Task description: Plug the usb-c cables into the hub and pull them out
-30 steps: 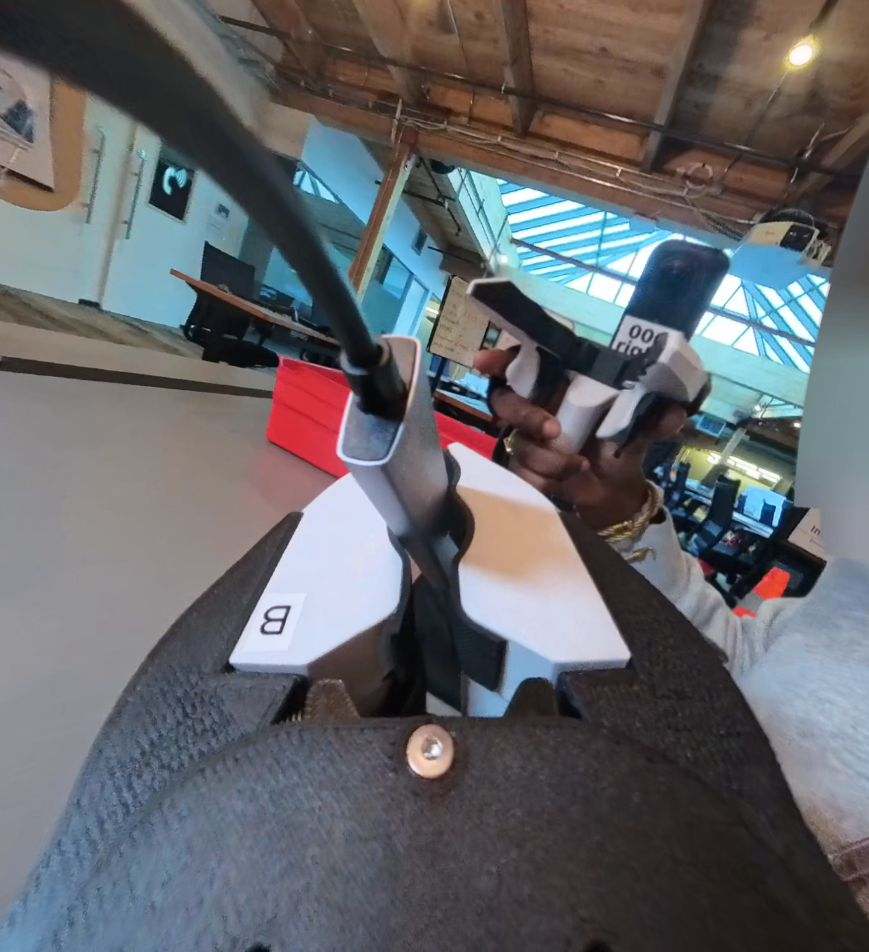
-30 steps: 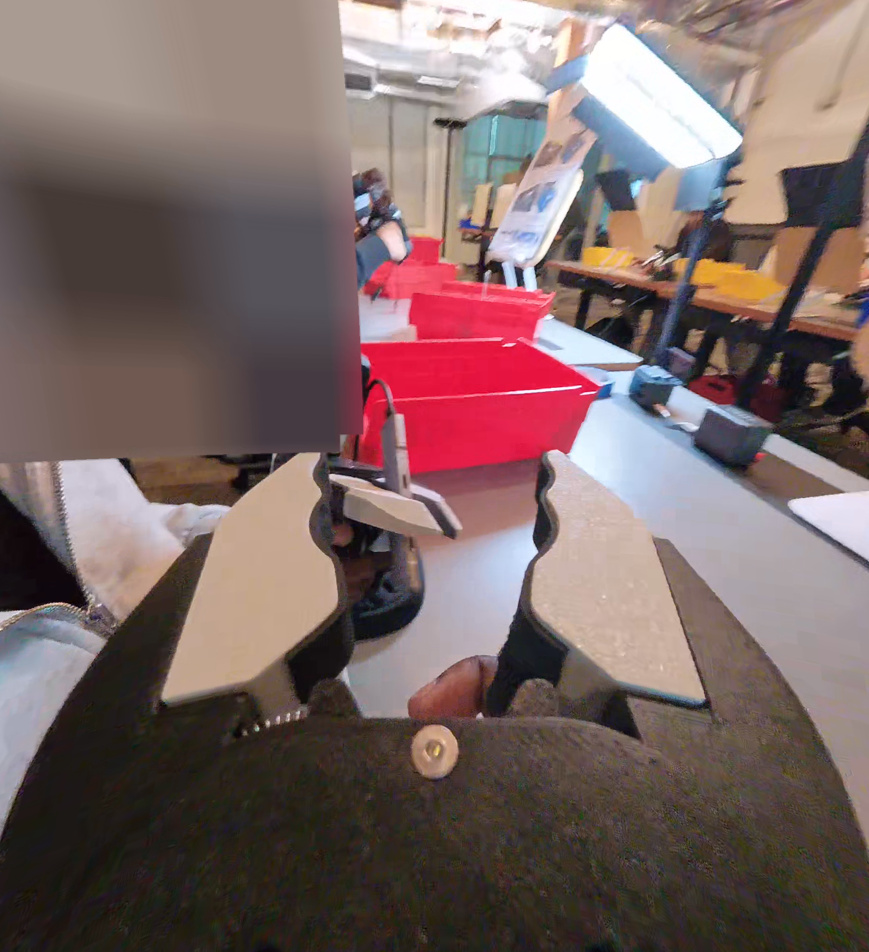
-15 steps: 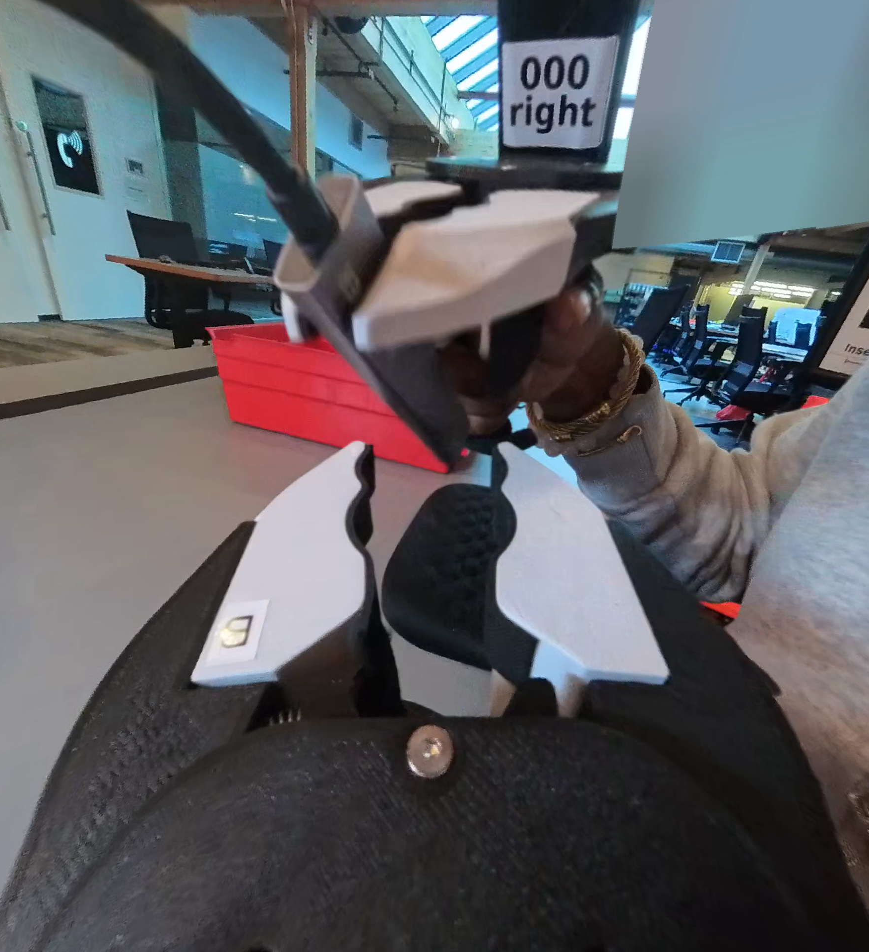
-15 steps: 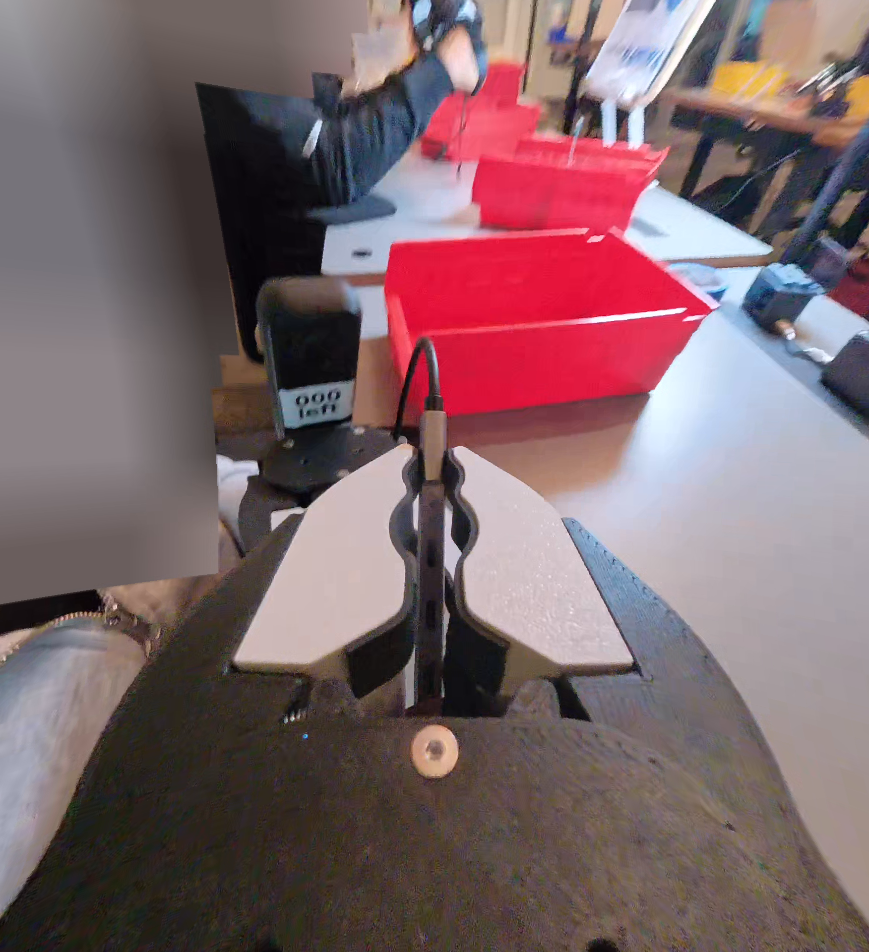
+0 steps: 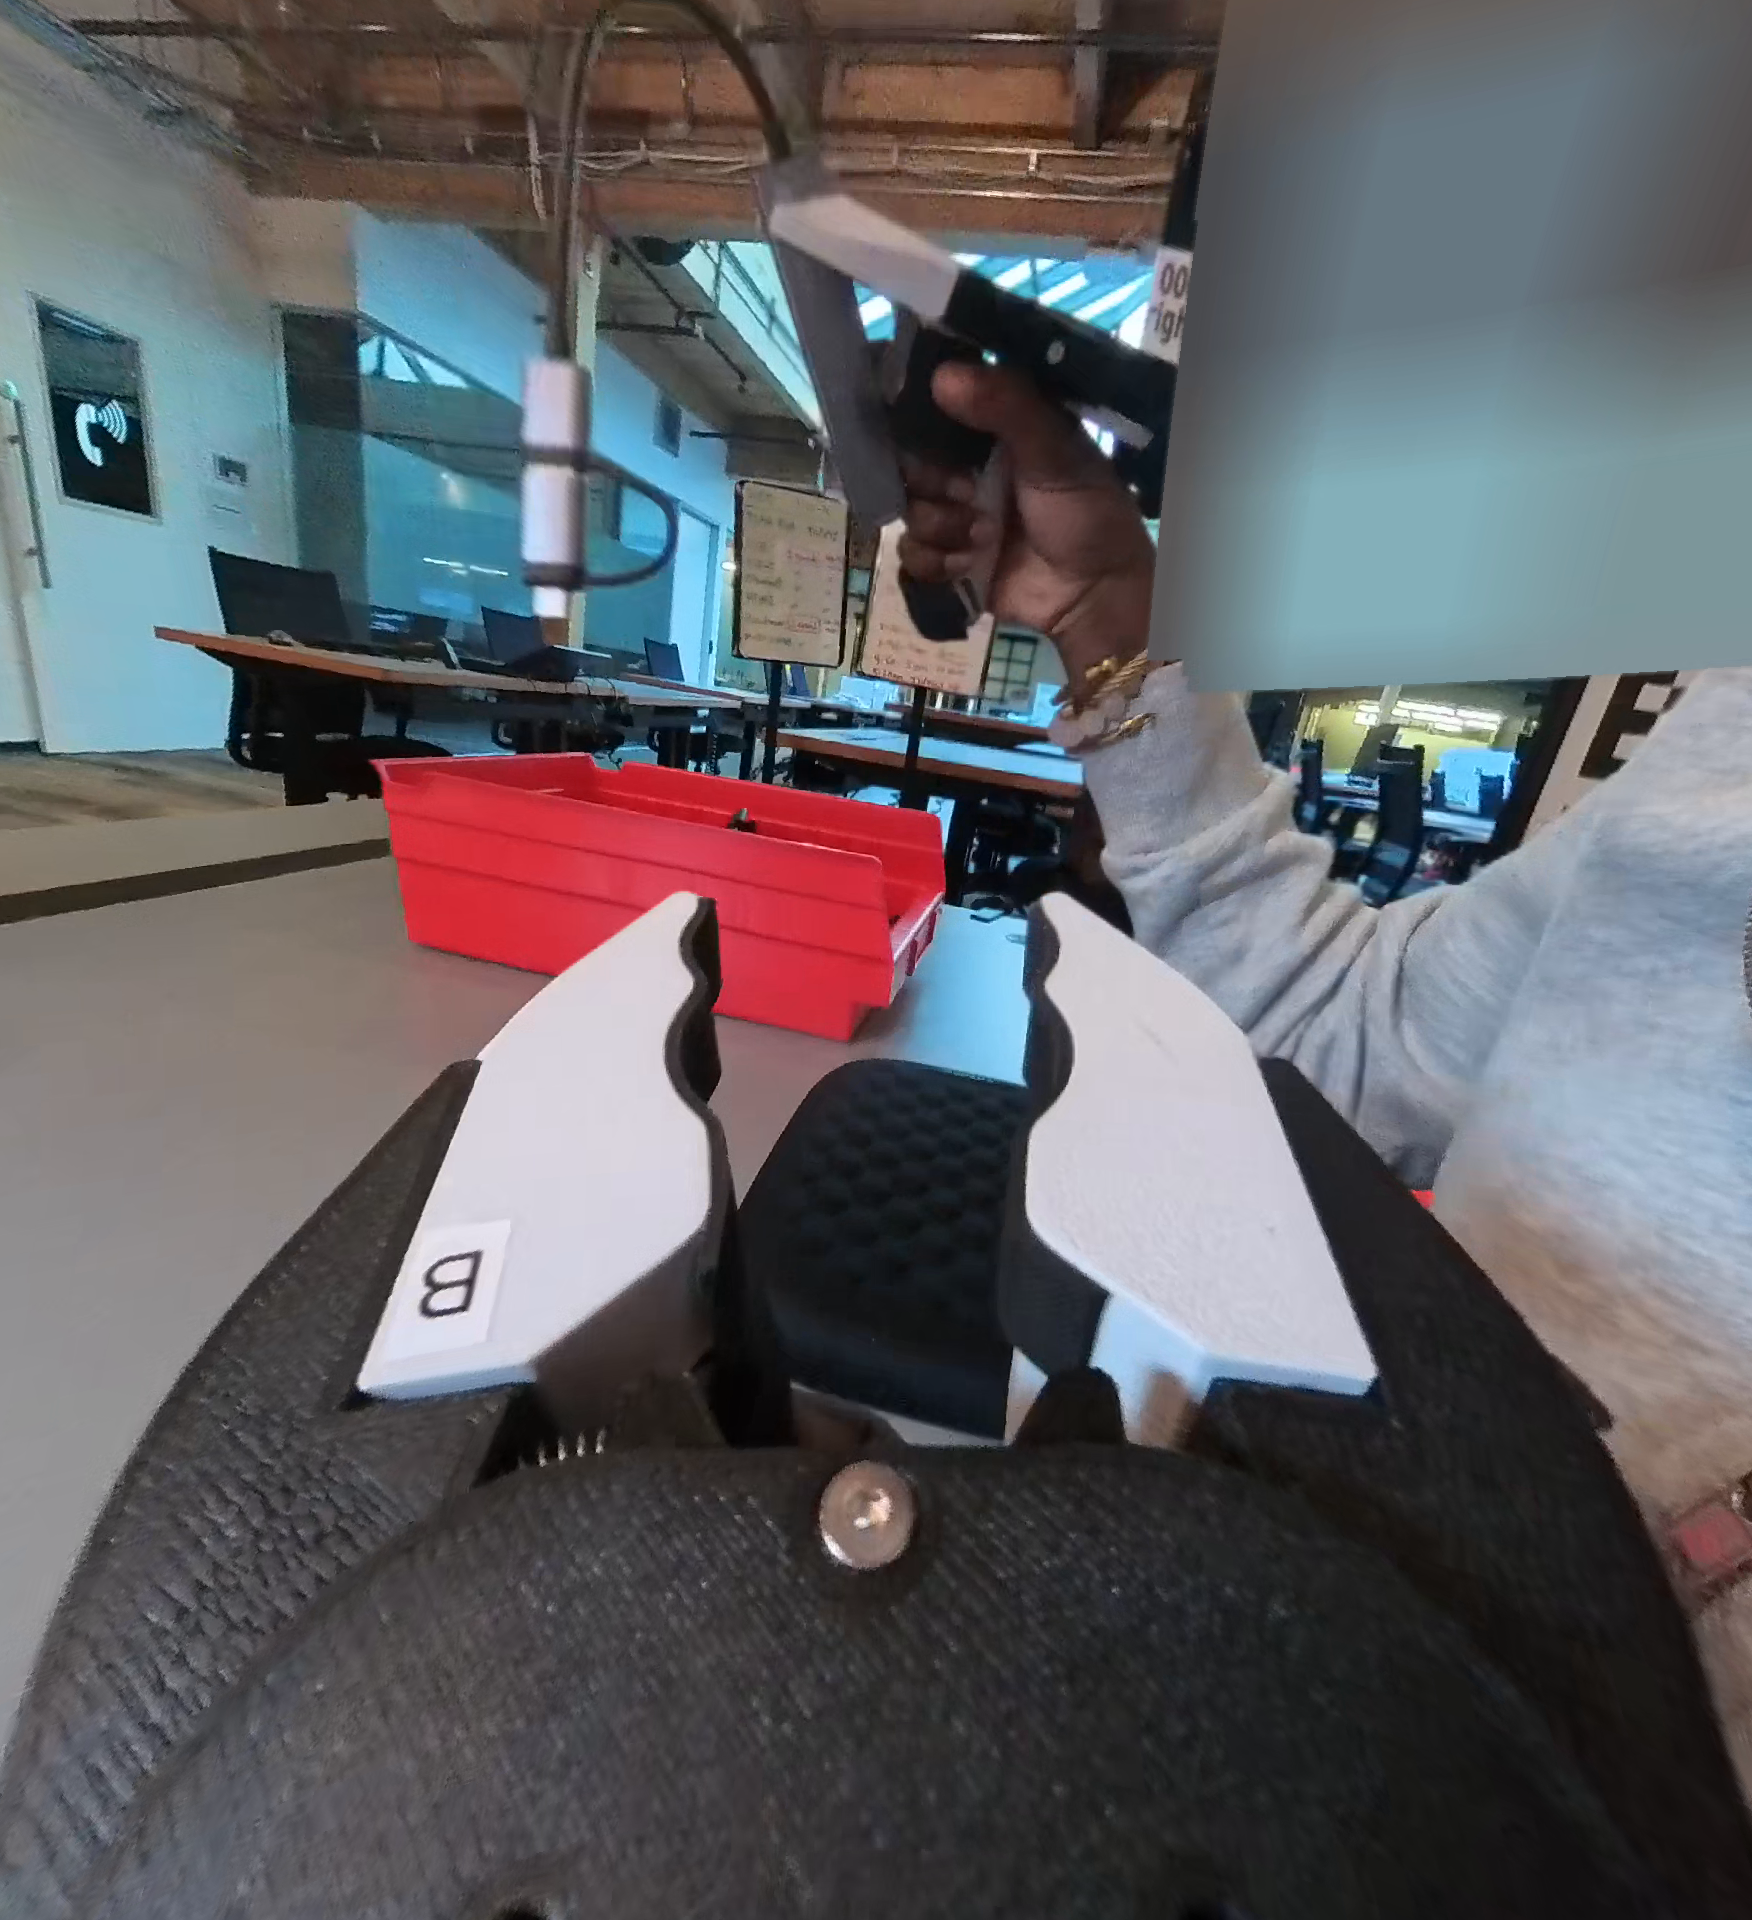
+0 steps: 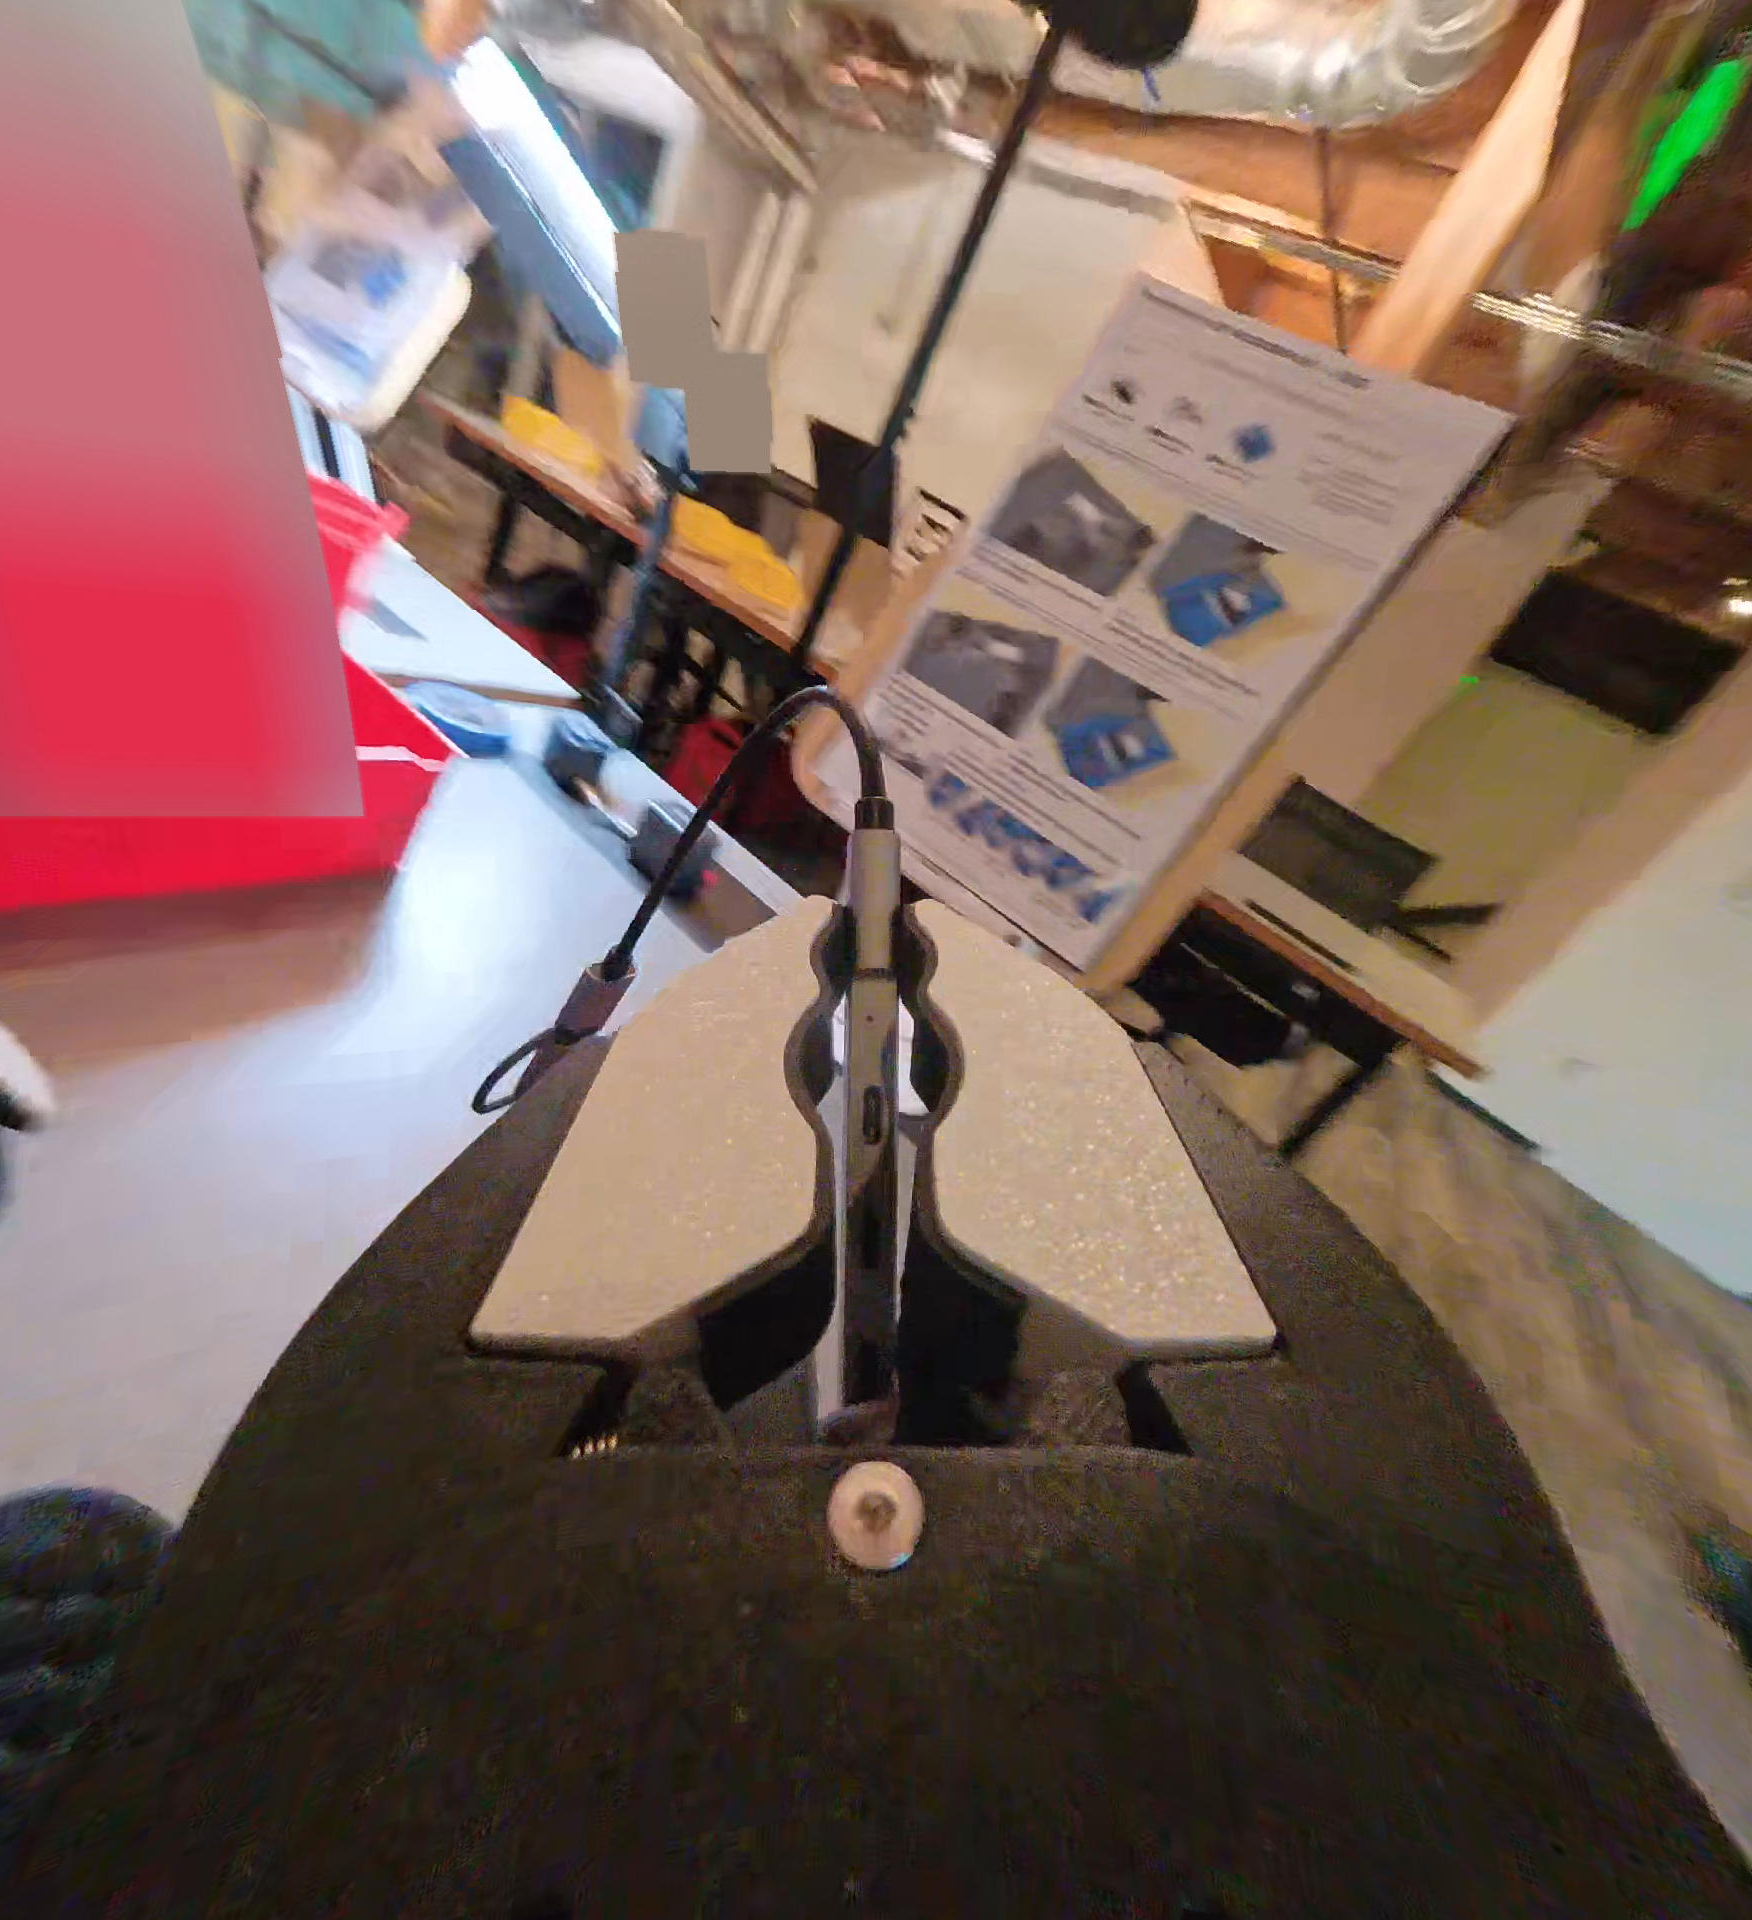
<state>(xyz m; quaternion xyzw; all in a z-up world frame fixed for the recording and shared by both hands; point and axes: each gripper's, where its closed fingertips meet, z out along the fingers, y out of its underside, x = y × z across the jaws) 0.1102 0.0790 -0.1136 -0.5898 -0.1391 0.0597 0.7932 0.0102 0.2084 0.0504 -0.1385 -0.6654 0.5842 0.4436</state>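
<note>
My right gripper is shut on the slim grey hub, which stands edge-on between the fingers. The hub's short black cable loops out of its far end and down to a grey plug hanging free at the left. In the left wrist view the right gripper is held high in the air with the hub tilted, and the plug dangles to its left. My left gripper is open and empty, low over the grey table.
A red bin stands on the table ahead of the left gripper and shows at the left of the right wrist view. A black textured object sits low between my left fingers. A poster board stands ahead on the right.
A second ago my left gripper held the hub. The right gripper closed on it, the left opened and let go, and the right has lifted the hub up and swung away.
</note>
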